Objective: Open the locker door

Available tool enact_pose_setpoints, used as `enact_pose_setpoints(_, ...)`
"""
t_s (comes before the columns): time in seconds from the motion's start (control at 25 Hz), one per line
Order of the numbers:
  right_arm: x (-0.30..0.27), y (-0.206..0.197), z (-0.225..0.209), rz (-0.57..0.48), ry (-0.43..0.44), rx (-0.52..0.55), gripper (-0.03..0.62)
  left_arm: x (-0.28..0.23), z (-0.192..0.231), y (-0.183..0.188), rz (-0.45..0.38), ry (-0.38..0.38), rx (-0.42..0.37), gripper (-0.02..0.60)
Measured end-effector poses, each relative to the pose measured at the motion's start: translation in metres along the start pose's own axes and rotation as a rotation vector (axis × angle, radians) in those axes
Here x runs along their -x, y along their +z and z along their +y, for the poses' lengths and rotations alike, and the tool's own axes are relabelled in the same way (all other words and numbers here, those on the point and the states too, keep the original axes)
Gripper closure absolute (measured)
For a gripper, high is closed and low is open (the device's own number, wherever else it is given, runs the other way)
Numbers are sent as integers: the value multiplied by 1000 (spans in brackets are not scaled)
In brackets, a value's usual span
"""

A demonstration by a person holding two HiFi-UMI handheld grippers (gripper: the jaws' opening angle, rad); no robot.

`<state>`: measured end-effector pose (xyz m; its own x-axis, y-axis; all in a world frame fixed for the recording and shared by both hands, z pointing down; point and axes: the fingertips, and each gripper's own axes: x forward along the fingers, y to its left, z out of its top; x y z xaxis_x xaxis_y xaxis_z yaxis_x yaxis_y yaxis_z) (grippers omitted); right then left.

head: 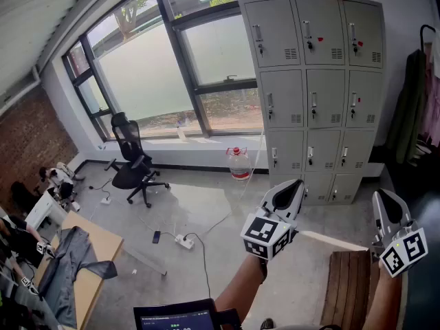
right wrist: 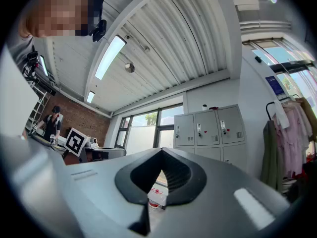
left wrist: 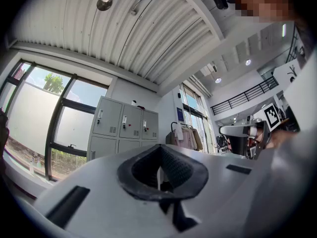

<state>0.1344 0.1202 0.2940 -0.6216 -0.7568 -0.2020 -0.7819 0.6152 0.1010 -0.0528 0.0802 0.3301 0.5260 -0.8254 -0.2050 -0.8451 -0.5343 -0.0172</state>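
The grey locker bank [head: 317,95] stands against the far wall, three columns wide, with every door closed and a small handle on each. It also shows far off in the left gripper view as lockers [left wrist: 124,128] and in the right gripper view as lockers [right wrist: 208,130]. My left gripper [head: 295,185] is held up in mid-air well short of the lockers, jaws shut and empty. My right gripper [head: 382,195] hangs beside it to the right, also shut on nothing. Both point roughly toward the lower lockers.
A black office chair [head: 134,163] and a water jug [head: 238,163] stand by the big window. A power strip [head: 184,240] with cables lies on the floor. A desk [head: 103,246] is at the lower left, hanging clothes [head: 416,105] at the right, and a wooden slatted panel [head: 350,287] below.
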Motion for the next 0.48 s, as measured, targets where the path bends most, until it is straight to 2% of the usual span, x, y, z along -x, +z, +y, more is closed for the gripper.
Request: enact_pose_setpoints(0.48,-11,-6,14,-38,6,-23,600,10,18,-11,5,-5,8,575)
